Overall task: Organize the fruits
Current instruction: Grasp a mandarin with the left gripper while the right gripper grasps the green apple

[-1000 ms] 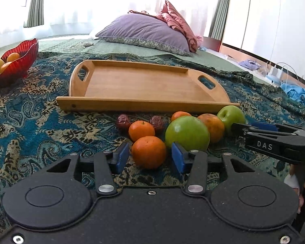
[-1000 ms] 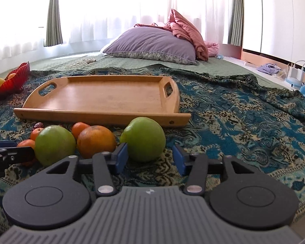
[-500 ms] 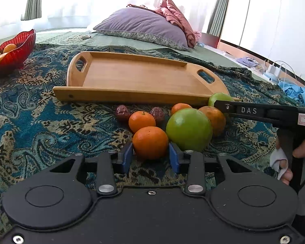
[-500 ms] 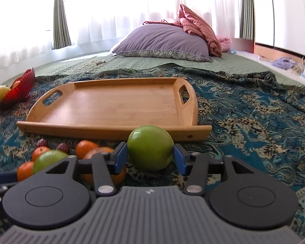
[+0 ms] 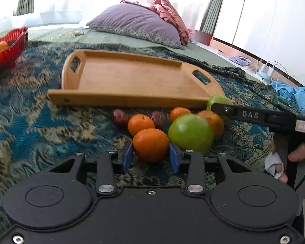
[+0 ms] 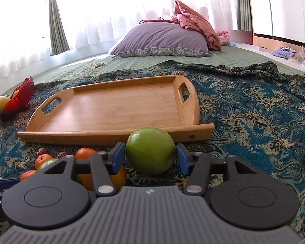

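a patterned blue bedspread (image 5: 30,126) carries the bare wooden tray (image 5: 132,81) at twelve o'clock. step: picking fruit. left gripper (image 5: 150,158), tilted down, pinches the mandarin (image 5: 150,144); right gripper (image 6: 150,158), likewise tilted, is closing around the green apple (image 6: 150,149). next: lift both onto the tray.

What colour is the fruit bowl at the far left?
Red, a ribbed bowl; the left wrist view shows it best.

Orange mandarin (image 5: 150,144) & green apple (image 6: 150,150) on teal/tan paisley blanket (image 6: 254,118), tan wood tray (image 6: 116,109), red bowl (image 5: 10,50), purple pillow (image 6: 162,38), tongs w/ blue pads (image 5: 125,158).
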`<state>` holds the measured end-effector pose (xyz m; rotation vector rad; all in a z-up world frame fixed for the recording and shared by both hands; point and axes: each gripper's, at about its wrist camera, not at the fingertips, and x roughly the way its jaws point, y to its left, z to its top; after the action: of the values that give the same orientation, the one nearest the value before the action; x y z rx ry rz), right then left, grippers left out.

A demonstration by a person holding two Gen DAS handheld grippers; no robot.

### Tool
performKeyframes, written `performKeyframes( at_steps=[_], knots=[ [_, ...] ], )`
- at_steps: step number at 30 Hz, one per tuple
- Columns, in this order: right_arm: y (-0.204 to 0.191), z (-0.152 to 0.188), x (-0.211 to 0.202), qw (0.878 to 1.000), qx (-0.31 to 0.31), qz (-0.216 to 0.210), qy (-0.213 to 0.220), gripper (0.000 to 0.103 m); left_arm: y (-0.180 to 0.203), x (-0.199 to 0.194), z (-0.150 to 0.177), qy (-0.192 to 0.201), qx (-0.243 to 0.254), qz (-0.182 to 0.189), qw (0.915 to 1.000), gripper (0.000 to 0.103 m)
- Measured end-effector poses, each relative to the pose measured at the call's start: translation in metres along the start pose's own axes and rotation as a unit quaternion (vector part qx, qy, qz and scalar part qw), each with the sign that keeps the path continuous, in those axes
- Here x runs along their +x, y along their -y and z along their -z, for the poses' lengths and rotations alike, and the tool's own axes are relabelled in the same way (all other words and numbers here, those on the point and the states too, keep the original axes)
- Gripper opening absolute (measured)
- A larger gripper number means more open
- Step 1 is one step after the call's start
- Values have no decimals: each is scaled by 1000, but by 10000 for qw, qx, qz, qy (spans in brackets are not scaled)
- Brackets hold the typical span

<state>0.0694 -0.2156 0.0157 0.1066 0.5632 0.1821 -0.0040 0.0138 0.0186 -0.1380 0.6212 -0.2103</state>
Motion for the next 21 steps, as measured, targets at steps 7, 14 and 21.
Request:
performKeyframes(
  at_steps=[7,14,21],
  knots=[
    [-1,1,-17,9997,5,42,241,54,2,-18,-17,348,223,-185,9990,36],
    [-6,-9,-29,9990,-220,217,316,31,0,-24,-23,397,94,-286,9988,36],
    [0,1,-30,9990,-139,289,299,64,-1,-21,-17,290,131,-334,9989,36]
  ],
)
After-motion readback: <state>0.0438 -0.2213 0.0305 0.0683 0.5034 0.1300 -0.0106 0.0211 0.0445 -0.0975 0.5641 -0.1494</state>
